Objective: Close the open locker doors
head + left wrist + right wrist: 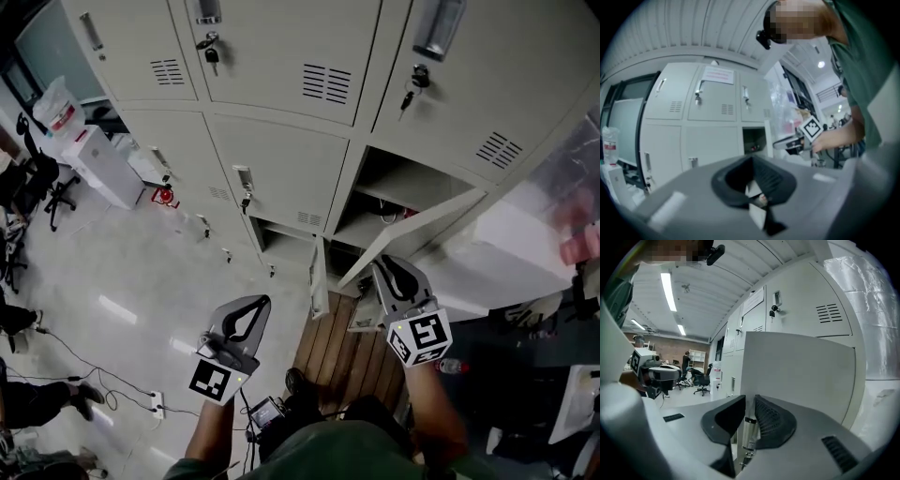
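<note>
At the far left, on the pale glossy floor (141,281), a black swivel office chair (58,192) and a white box-shaped unit (98,164), near the left end of the tall grey-white steel locker bank (281,159). Right of those, the left gripper (752,161) with its square-marker cube, held out before the bank, black ribbed pads apparently touching at the tips, nothing between. Next along, in the bank's bottom row, a narrow grey steel door (319,277) standing ajar, seen edge-on above brown wooden boards (328,352). Further right, the right gripper (749,404), narrowed onto the free edge of a wide-open grey steel locker door (422,228), one pad on each face. Behind that door, an open compartment (394,192) with a shelf. At the far right, by the bank's right end, a bulky shape wrapped in clear plastic film (562,178).
</note>
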Motion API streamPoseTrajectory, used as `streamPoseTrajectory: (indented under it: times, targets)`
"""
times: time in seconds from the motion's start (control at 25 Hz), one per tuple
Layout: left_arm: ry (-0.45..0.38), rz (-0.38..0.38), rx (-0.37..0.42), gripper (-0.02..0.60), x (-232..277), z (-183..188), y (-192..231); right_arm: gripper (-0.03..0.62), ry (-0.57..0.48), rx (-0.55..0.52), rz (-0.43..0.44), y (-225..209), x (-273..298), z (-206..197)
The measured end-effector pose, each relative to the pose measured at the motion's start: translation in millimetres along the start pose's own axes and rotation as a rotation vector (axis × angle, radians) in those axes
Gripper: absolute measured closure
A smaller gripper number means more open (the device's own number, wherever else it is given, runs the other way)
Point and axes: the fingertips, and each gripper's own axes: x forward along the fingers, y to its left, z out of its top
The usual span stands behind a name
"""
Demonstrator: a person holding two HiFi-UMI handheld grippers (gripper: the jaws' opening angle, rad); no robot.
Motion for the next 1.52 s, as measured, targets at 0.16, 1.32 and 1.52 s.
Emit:
streamPoseTrajectory:
  times: [0.16, 1.32, 1.52]
  targets:
    - [0.008, 0.002, 0.003, 0.578, -5.1, -4.8, 8.0, 0.533, -0.004, 0.012, -0.029, -11.9, 26.1, 2.6]
    - [0.064, 0.001, 0.031, 0.578, -19.6, -18.7, 46.7, 0.579, 0.033, 0.023, -0.245, -103.0, 114.6, 10.0]
    - [0.049, 0.009, 0.01, 0.578, -25.5, -18.9, 39.9, 0.579, 0.051, 0.037, -0.212, -97.3, 111.3, 5.7]
